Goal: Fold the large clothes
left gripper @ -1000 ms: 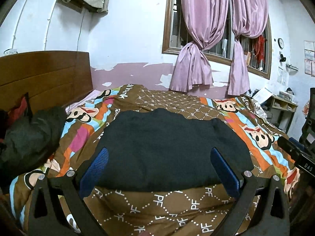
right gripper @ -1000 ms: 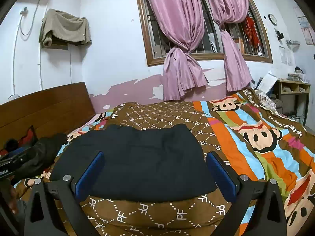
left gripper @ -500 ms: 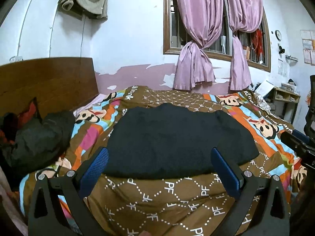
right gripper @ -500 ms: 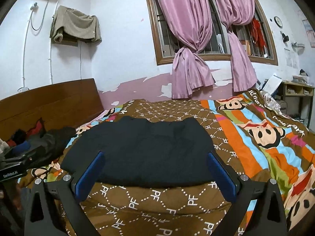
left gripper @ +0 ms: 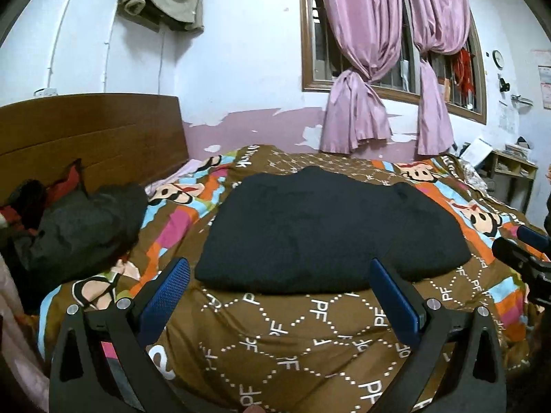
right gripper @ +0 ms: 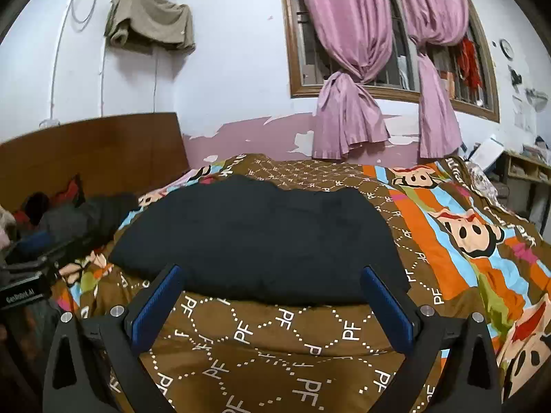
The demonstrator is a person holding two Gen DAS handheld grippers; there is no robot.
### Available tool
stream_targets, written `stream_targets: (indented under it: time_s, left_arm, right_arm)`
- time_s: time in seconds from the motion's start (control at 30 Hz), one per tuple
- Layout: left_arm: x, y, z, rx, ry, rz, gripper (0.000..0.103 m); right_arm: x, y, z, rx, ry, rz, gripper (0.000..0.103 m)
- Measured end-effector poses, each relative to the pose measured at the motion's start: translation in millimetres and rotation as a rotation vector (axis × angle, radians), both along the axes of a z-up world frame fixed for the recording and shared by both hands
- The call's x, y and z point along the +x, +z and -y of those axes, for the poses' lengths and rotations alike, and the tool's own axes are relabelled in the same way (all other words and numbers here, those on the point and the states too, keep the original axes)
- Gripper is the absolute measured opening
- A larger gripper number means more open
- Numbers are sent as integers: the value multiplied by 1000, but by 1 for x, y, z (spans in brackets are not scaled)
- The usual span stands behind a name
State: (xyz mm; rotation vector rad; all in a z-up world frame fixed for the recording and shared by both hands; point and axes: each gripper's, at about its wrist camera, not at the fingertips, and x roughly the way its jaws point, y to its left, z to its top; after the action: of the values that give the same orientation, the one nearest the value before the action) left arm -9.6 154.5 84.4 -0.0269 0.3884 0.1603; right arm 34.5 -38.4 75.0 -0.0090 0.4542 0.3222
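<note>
A folded black knit garment [left gripper: 327,230] lies flat on a brown patterned bedspread with cartoon-monkey stripes [left gripper: 303,330]. The left gripper [left gripper: 279,290] hovers before the garment's near edge, its blue-padded fingers [left gripper: 165,296] spread wide and holding nothing; the garment lies just beyond the fingertips, apart from them. The right gripper [right gripper: 270,296] is likewise wide apart and empty, with the same garment [right gripper: 261,234] ahead between its finger lines. A heap of dark clothes [left gripper: 75,227] rests near the wooden headboard [left gripper: 89,134].
</note>
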Motion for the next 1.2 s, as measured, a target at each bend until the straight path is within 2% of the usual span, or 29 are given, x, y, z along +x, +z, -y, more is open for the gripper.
stream_targets:
  time_s: [0.33, 1.2]
  left_arm:
    - [2, -25, -7, -29, 17, -52, 101]
    - [1, -32, -3, -8, 9, -66, 101]
  right_arm:
    - [6, -20, -17, -53, 39, -52, 103]
    - [8, -21, -12, -42, 19, -63, 103]
